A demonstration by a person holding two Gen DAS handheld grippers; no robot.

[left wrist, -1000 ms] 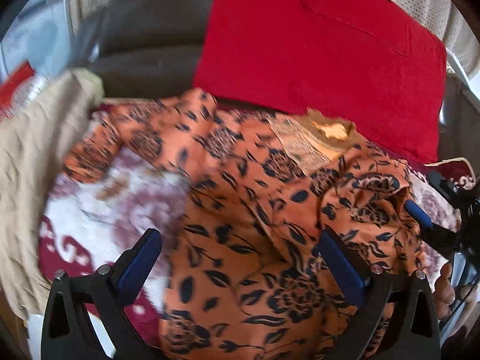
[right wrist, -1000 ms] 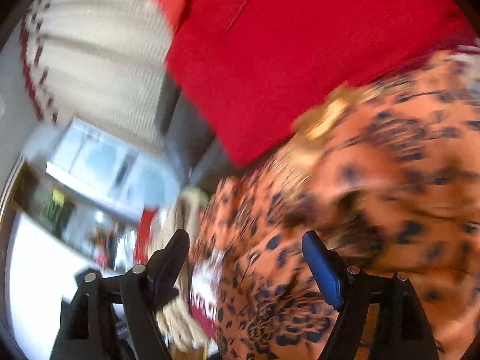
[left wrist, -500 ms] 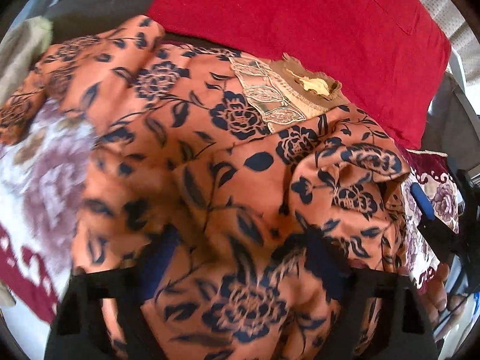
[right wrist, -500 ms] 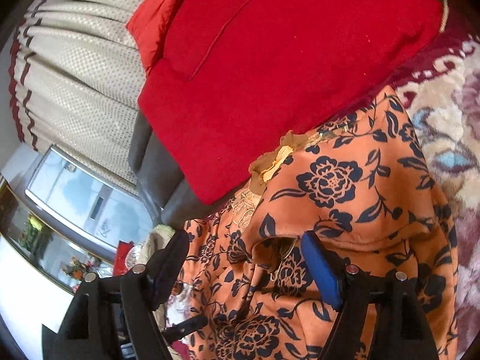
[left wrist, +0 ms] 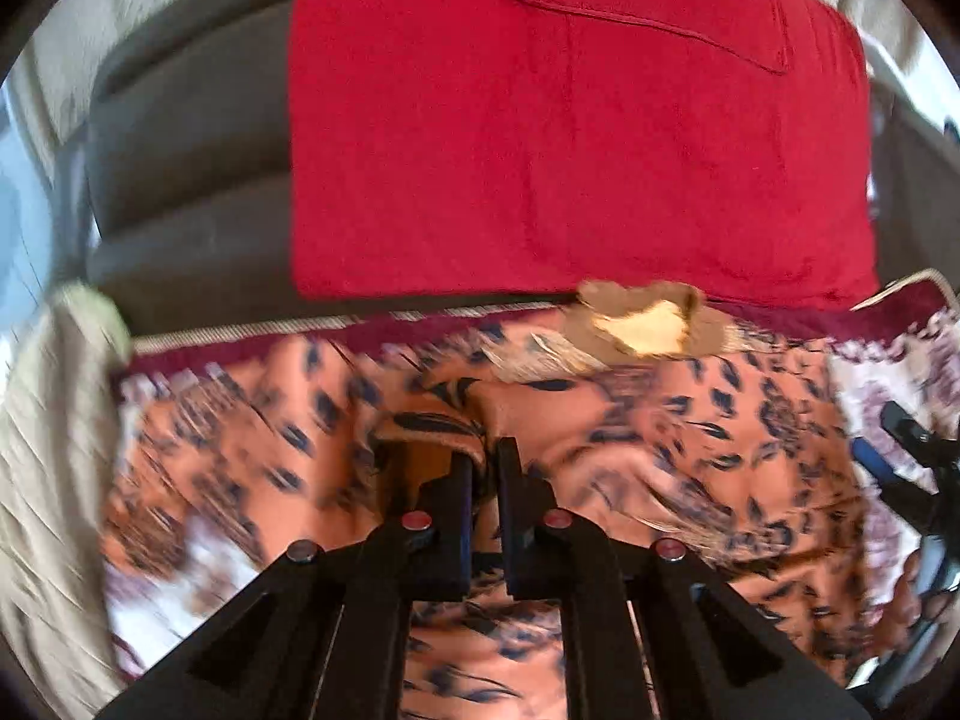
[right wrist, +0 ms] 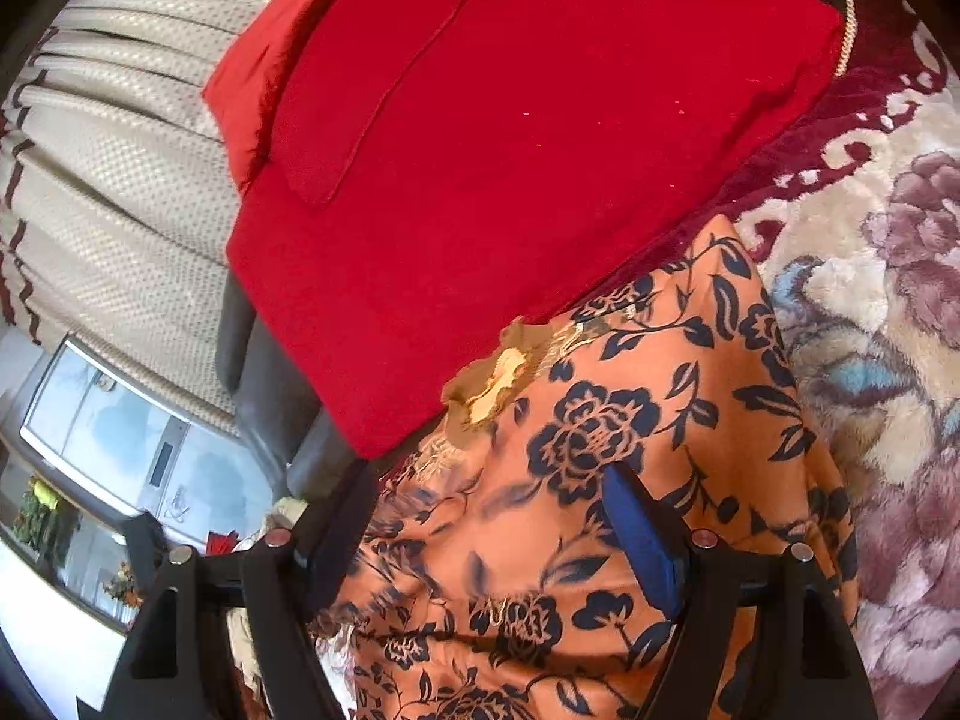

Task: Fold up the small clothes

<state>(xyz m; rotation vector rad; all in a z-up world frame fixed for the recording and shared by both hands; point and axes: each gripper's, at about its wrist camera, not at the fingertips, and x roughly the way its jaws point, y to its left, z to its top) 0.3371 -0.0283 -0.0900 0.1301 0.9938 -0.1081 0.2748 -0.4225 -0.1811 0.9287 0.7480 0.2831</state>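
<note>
orange floral garment (left wrist: 690, 444) | left gripper (left wrist: 483, 462) jaws just closed, apparently pinching its fold | right gripper (right wrist: 480, 516) jaws wide

Red cushion (right wrist: 510, 180) at 12 o'clock; cream curtain (right wrist: 120, 180) at 10 o'clock; floral blanket (right wrist: 888, 360) at 3 o'clock.

left gripper (left wrist: 485, 456) has just closed on orange garment (left wrist: 660, 438).

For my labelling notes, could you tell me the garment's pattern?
Orange garment with dark navy flowers and leaves, clearest in the right wrist view.
</note>
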